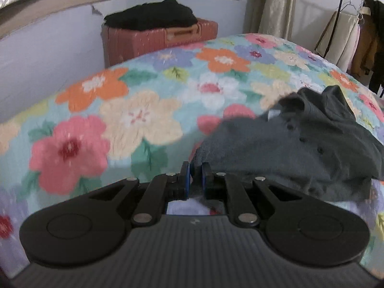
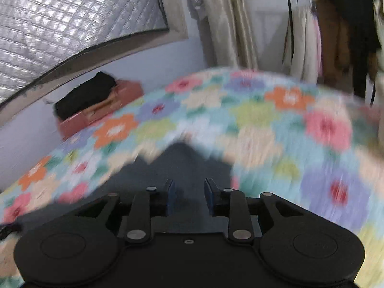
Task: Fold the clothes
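A dark grey button-up shirt lies crumpled on the flowered bed cover, right of centre in the left wrist view. My left gripper is shut on the shirt's near left edge, with a fold of the cloth pinched between its blue pads. In the blurred right wrist view the same shirt spreads out under and ahead of my right gripper. Its jaws stand apart, and the pads press on nothing. The flowered bed cover fills the space around it.
A pink suitcase with folded black clothes on top stands past the bed's far edge by the wall. A clothes rack with hanging garments stands at the right, and beige curtains hang behind the bed.
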Motion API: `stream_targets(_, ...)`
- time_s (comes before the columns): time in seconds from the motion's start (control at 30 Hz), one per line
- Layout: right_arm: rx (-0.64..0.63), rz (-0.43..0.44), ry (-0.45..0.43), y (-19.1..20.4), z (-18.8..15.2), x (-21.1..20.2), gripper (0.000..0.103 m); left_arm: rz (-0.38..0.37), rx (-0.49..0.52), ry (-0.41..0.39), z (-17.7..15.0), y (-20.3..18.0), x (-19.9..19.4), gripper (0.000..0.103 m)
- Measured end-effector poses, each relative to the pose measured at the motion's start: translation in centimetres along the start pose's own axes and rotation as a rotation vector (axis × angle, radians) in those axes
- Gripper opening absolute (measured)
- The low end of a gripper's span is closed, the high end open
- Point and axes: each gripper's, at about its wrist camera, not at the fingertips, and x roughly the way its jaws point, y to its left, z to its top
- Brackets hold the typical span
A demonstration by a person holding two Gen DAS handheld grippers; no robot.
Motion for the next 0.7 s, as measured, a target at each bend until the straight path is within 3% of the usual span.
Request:
stream_targets(0.1,0.006,0.065,0.040,-0.2,-5.9,-2.0,0.032,-0.027,-0.012,0.038,-1.1,-0.1,1.0,0.009)
stream_targets(0.2,0.017,0.017,0.081,0.8,-10.8,-3.6,0.034,-0.086,0.033,0.071,-1.3,-0.6,1.5,0.009)
stream_targets(0.27,0.078,0.041,0.123,0.8,-12.8,-3.9,0.039,-0.116,0.044,0.066,-1.3,-0.6,1.4,0.009)
stream_targets(0.33,0.100,0.055,0.140,0.9,-13.8,-3.7,0.042,-0.133,0.029,0.066,-1.3,-0.2,1.6,0.009)
stream_targets(0.53,-0.009,0.026,0.152,2.8,-14.0,-1.4,0.042,-0.203,-0.029,0.081,-1.6,1.4,3.1,0.009)
stream_targets(0.7,-0.073,-0.036,0.135,4.3,-14.4,0.4,0.045,-0.266,-0.047,0.091,-2.1,1.5,4.3,0.009)
